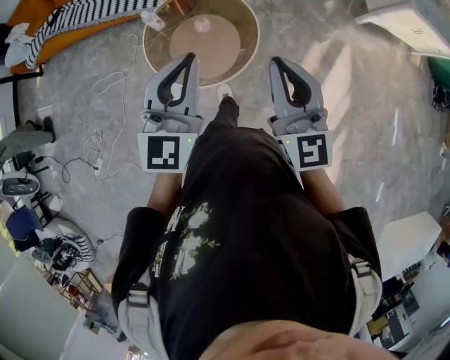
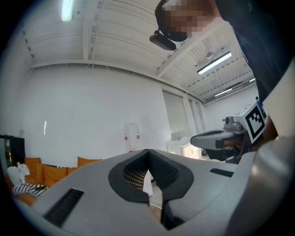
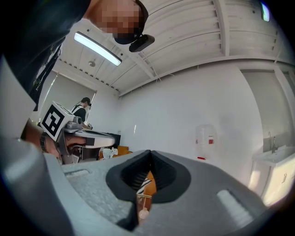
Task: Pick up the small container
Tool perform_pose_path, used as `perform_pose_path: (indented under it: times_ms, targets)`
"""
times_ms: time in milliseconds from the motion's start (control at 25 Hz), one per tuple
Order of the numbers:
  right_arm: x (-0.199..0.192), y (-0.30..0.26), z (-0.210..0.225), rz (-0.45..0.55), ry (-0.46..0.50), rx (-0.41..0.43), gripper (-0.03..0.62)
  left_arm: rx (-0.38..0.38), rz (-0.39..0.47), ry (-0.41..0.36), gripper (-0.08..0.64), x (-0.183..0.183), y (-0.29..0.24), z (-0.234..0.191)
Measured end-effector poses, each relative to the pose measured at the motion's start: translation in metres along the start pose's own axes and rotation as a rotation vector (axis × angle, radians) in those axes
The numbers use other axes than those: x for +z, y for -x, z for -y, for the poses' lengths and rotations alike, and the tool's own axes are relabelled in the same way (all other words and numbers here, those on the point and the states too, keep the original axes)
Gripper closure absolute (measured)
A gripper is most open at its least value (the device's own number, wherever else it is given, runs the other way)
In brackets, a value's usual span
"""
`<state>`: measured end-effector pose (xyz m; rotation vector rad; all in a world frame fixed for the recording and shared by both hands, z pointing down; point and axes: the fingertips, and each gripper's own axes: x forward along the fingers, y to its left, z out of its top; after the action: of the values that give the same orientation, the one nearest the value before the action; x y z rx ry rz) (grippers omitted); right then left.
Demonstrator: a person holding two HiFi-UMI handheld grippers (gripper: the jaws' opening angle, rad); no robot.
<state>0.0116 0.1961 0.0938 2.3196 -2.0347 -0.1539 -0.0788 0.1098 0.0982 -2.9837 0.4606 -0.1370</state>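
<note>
I stand on a grey floor and hold both grippers out in front of my dark shirt. Ahead of their tips is a round wooden table (image 1: pixel 232 60). A small pale round thing (image 1: pixel 202 25) sits near the middle of the table; I cannot tell whether it is the small container. My left gripper (image 1: pixel 188 59) is shut and empty, its dark pads (image 2: pixel 159 168) meeting at the tip. My right gripper (image 1: pixel 275 63) is likewise shut with nothing held. Both point up and forward, well short of the table, with only wall and ceiling beyond the jaws in the gripper views.
An orange sofa with a striped cloth (image 1: pixel 84 17) stands at the far left. White cables (image 1: pixel 98 151) trail over the floor on the left, with clutter (image 1: pixel 42 239) below them. A white table corner (image 1: pixel 404 21) is at the upper right. A water dispenser (image 3: pixel 206 137) stands against the wall.
</note>
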Motion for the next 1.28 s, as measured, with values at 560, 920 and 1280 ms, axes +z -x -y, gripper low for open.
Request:
perform_pose_path:
  times_ms: [560, 920, 1280]
  targets:
    - [-0.013, -0.148, 0.021, -0.008, 0.072, 0.061, 0.597, 0.076, 0.031, 0.045, 0.557, -0.03, -0.074, -0.134]
    - [-0.032, -0.212, 0.025, 0.001, 0.016, 0.151, 0.597, 0.179, -0.032, 0.001, 0.557, -0.046, -0.083, -0.179]
    - [-0.058, -0.272, 0.059, -0.003, -0.003, 0.298, 0.597, 0.338, -0.098, 0.016, 0.557, -0.063, -0.113, -0.195]
